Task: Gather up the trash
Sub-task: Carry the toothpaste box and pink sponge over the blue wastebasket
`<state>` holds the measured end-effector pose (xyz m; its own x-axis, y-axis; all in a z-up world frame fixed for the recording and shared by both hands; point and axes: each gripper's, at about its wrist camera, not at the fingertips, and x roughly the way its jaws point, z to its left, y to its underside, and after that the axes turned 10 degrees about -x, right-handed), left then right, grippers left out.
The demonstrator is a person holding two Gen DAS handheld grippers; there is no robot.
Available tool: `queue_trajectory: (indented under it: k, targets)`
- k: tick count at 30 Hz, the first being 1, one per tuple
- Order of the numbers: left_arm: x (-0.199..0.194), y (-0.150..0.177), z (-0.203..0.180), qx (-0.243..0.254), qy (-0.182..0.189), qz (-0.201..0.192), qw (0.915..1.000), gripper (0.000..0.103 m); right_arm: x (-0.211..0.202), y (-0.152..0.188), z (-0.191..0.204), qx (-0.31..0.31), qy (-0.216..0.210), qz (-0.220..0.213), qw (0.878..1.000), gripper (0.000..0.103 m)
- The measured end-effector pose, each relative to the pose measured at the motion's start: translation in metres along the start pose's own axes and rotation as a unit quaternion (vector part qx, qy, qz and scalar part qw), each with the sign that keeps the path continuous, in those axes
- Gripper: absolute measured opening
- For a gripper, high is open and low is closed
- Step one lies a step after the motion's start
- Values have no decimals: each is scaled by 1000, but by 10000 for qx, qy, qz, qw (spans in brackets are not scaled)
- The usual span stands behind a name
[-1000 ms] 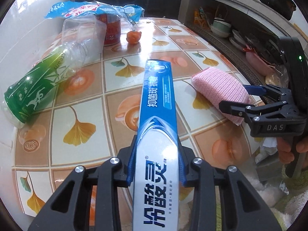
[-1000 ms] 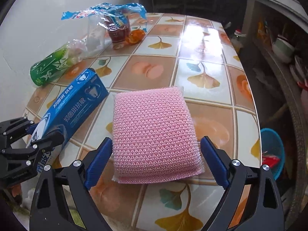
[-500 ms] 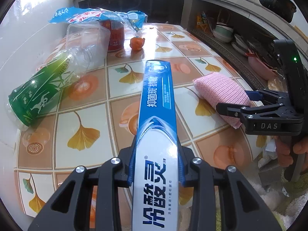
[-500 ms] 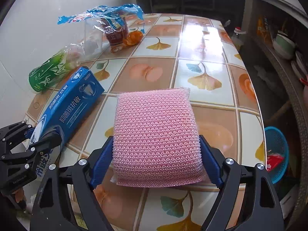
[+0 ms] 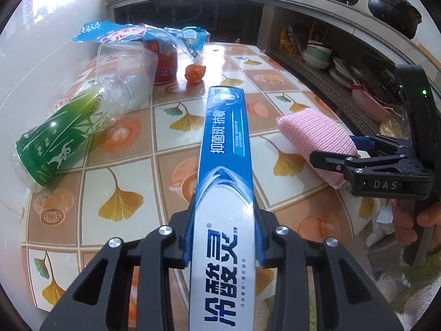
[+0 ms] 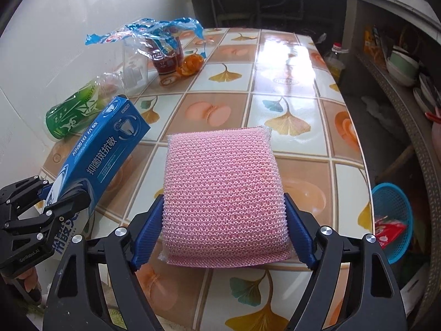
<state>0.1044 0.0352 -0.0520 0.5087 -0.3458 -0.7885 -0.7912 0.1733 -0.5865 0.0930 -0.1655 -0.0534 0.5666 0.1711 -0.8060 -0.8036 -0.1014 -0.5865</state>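
Note:
My left gripper (image 5: 222, 237) is shut on a long blue toothpaste box (image 5: 224, 143) and holds it above the tiled table (image 5: 121, 165). The box also shows in the right wrist view (image 6: 102, 149), with the left gripper (image 6: 55, 195) at its near end. My right gripper (image 6: 223, 220) is shut on a pink mesh sponge (image 6: 223, 187), lifted at the table's near edge. In the left wrist view the sponge (image 5: 314, 135) sits in the right gripper (image 5: 344, 151).
A green plastic bottle (image 5: 63, 138) lies at the left by the wall. A clear tub (image 5: 124, 63), a red can (image 5: 164, 60), a blue wrapper (image 5: 143, 33) and orange peel (image 5: 195, 73) stand at the back. A blue basket (image 6: 394, 215) is beside the table at right.
My right gripper's jaws closed in on the pink sponge and lifted its near end. My left gripper raised the toothpaste box a little.

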Motion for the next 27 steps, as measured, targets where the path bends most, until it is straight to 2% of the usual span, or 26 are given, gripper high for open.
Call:
queue_trajectory:
  k: [12,22,27]
  targets:
    - [-13,-13,-19,172,256,-221,9993,32,-36,-1,-11,260,-123,-468,9985,77]
    - [-17,-37,-68,595,725,-295,9952,32,-79,11,-47,772,-17,-956,9924,76]
    - [-16,-52,-103,958,992,-288,9900,32,-104,27,-81,1183,161,-1206,9855,77]
